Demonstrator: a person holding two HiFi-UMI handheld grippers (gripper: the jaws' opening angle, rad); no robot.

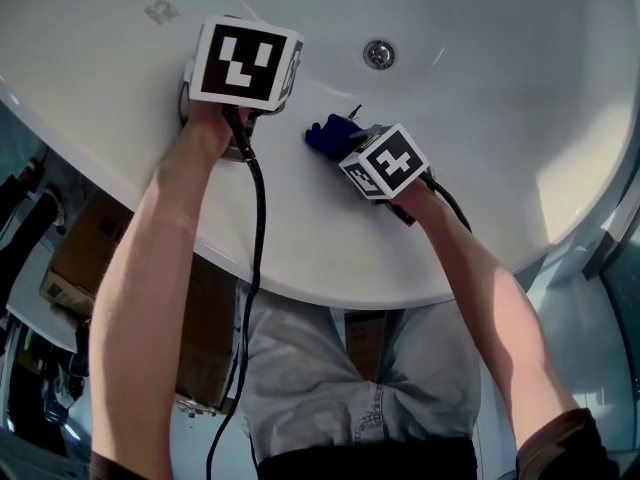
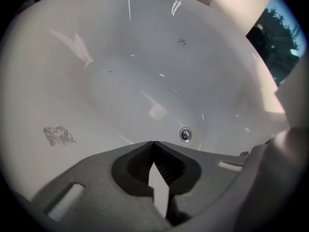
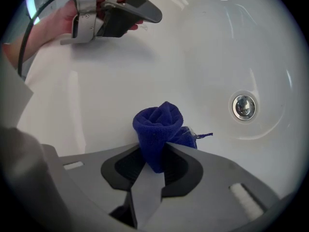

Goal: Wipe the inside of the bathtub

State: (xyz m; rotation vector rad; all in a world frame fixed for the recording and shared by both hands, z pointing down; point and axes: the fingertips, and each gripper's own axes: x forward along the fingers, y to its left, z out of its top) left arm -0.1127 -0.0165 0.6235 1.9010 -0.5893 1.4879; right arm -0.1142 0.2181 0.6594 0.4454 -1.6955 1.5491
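Clamped between right gripper jaws: bunched blue cloth, at bathtub inner wall near drain. Left gripper closed on nothing. Probably early going, judging by grey smudges unwiped.

Bathtub surface round the drain is bare; the left gripper and blue cloth stand to its left.

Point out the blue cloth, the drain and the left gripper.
blue cloth point(image 3: 158, 124): right gripper view, on the bunched top above the jaws.
drain point(image 3: 243, 106): right gripper view, on its metal centre.
left gripper point(image 2: 153, 142): left gripper view, where its closed tips meet.
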